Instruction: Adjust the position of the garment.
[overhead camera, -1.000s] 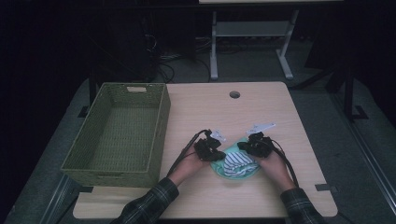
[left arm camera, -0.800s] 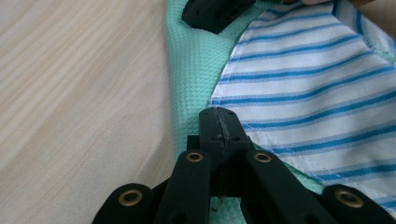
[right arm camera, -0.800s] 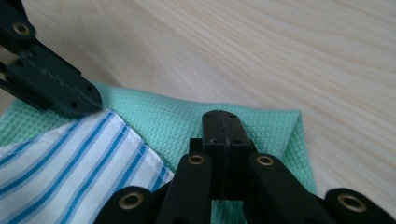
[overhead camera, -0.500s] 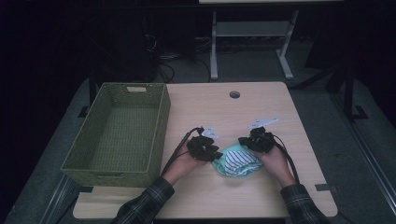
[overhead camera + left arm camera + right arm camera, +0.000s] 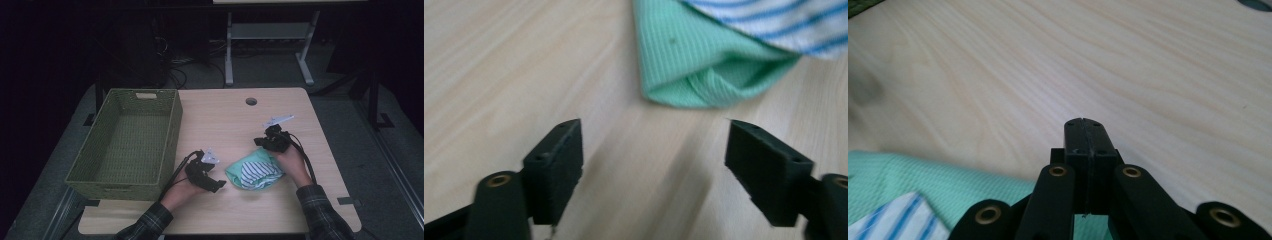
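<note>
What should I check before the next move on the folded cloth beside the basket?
1. Left hand-held gripper: jaws have just been opening, nothing between them: ok.
2. Right hand-held gripper: shut, apparently empty, above the cloth: ok.
3. Folded cloth: lies bundled on the table, free of both grippers: ok.
4. Basket: open, looks empty: ok.
5. Whether the fold will hold when lifted: cannot tell.

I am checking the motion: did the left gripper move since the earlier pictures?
Yes. The left gripper drew back from the cloth, toward the basket, jaws just opening, empty.
</note>
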`<state>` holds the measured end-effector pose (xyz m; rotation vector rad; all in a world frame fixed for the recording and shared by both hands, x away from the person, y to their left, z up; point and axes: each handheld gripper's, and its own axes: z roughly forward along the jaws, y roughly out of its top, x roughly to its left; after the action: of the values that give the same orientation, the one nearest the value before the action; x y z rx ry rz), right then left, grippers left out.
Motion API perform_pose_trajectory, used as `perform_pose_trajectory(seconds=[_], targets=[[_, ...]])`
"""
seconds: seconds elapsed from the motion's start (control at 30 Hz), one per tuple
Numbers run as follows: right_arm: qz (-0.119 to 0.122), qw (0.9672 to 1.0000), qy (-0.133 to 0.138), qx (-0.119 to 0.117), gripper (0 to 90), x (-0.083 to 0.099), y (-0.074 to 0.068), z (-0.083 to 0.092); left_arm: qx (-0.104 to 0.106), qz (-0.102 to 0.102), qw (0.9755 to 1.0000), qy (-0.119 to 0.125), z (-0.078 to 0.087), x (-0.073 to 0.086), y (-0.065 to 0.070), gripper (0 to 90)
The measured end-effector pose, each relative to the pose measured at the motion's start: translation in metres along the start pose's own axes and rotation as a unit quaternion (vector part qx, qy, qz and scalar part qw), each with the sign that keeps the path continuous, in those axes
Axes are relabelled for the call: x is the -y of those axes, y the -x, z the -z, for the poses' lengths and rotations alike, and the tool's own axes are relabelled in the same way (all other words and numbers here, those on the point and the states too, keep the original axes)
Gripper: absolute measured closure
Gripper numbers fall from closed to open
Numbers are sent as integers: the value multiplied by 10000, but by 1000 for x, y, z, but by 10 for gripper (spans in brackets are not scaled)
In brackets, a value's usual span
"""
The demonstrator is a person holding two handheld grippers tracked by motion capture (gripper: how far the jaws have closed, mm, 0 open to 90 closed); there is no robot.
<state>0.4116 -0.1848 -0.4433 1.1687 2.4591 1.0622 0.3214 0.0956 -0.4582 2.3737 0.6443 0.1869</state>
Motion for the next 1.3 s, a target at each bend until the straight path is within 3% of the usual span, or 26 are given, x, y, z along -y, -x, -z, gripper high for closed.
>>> perform_pose_trajectory(seconds=[0.17,0.4,0.63,0.87,1.0,1.3], targets=[[-59,9998,-164,55,900,5,7,-10,-173,-148,9997,-13,-7,6,3,133],[-64,9995,-285,70,900,11,15,-8,7,-176,9995,261,-9,12,-1,125],[-68,9994,-327,30,900,20,19,1,125,-326,9975,608,-11,18,-4,125],[-169,9993,-330,13,900,33,23,11,118,-350,9975,607,-11,18,-5,125],[-139,9995,-297,-36,900,40,23,20,139,-281,9976,616,-12,18,-4,126],[-118,9995,-291,-44,900,58,21,36,132,-325,9977,572,-11,18,-5,126]])
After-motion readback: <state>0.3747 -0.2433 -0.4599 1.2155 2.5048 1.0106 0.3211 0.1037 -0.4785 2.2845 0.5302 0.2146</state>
